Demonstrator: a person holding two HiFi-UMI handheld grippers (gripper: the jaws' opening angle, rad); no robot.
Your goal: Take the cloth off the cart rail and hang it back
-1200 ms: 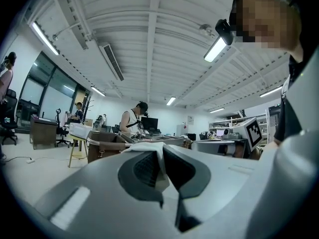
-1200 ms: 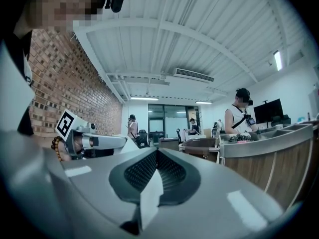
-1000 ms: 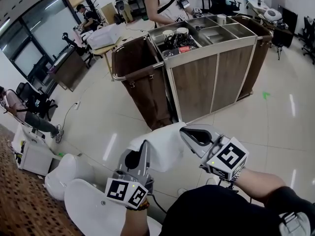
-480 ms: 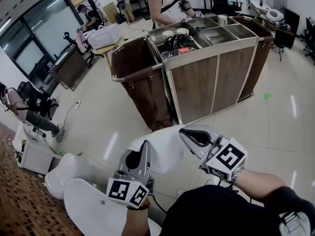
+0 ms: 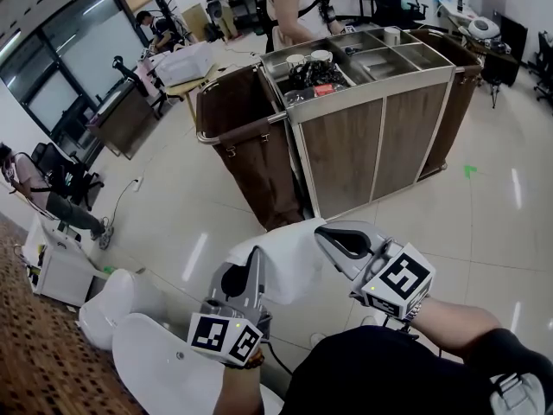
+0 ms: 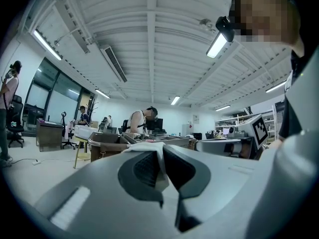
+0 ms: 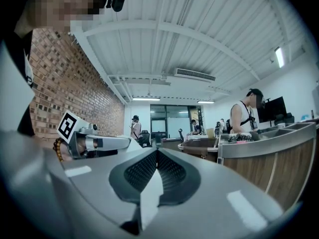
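A white cloth (image 5: 289, 264) is stretched between my two grippers, low in the head view and well short of the cart. My left gripper (image 5: 255, 254) is shut on its left edge; in the left gripper view a fold of cloth (image 6: 159, 169) is pinched between the closed jaws (image 6: 159, 151). My right gripper (image 5: 322, 233) is shut on the cloth's right corner, and a strip of cloth (image 7: 149, 197) hangs from the closed jaws (image 7: 157, 154). Ahead stands the wood-panelled cart (image 5: 380, 137), with a metal rail (image 5: 233, 130) round its brown bag at the left end.
The cart's top trays (image 5: 363, 54) hold cups and small items. A person (image 5: 298, 7) stands behind the cart. White rounded seats (image 5: 130, 318) sit at lower left, with desks (image 5: 121, 115) and a seated person (image 5: 47, 199) along the left side. Glossy floor (image 5: 484, 206) lies at right.
Both grippers and the cloth have stayed put. The person behind the cart has shifted slightly to the right.
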